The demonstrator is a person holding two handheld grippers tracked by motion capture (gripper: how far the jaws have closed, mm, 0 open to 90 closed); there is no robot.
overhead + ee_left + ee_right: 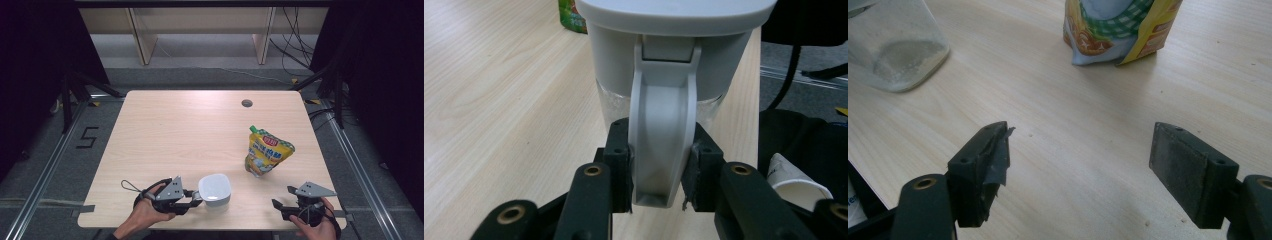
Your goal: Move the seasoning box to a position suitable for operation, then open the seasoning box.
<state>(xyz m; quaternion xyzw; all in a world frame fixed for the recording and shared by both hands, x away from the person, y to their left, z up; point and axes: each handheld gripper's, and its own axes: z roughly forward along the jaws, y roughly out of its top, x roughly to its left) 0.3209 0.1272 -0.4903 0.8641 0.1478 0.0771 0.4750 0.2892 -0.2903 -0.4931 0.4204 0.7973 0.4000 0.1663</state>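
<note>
High view, l. to r.: your left gripper point(196, 196) sits at the near edge of the pale wood-grain table point(175, 130), jaws clamped on the grey plastic handle point(664, 145) of a clear pitcher with a white squarish lid point(215, 189). Left gripper view confirms it: both black pads press the handle's sides low down, with the pitcher upright on the tabletop. Gripping by the handle keeps the body vertical and gives you leverage, probably for a lift or a tilt.

Centre-right, well apart from the pitcher, a yellow stand-up pouch with a green spout cap point(267, 150) stands on its base, leaning slightly, spout toward the far left.

At the near right corner, your right gripper point(284, 198) rests low with jaws spread wide, nothing between them. Right gripper view has them aimed across bare wood at the pouch's base point(1118, 30), pitcher's clear bottom at upper left. That looks like a waiting pose, free to take the pouch while the left steadies the pitcher.
</note>
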